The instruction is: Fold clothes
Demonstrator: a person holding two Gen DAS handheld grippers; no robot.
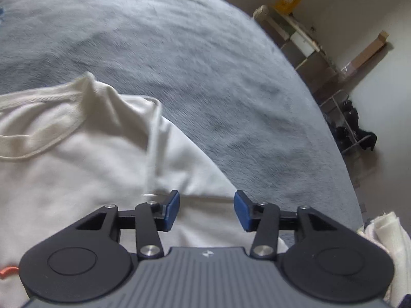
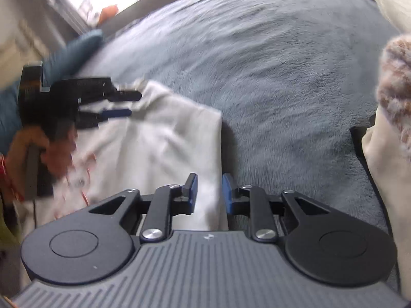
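A white T-shirt lies partly folded on the grey-blue blanket, its ribbed neckline toward the left and an orange print at the edge. My left gripper hovers open over the shirt's right part, nothing between its blue pads. In the right wrist view the same shirt shows a straight folded edge. My right gripper stands open over that edge, with the cloth showing in the gap and neither pad pressing it. A hand holds the left gripper at the shirt's far corner.
The grey-blue blanket covers the bed around the shirt. A cream garment and a fuzzy brown-white one lie at the right. A white cloth sits near the bed edge. Shelves and a rack stand on the floor beyond.
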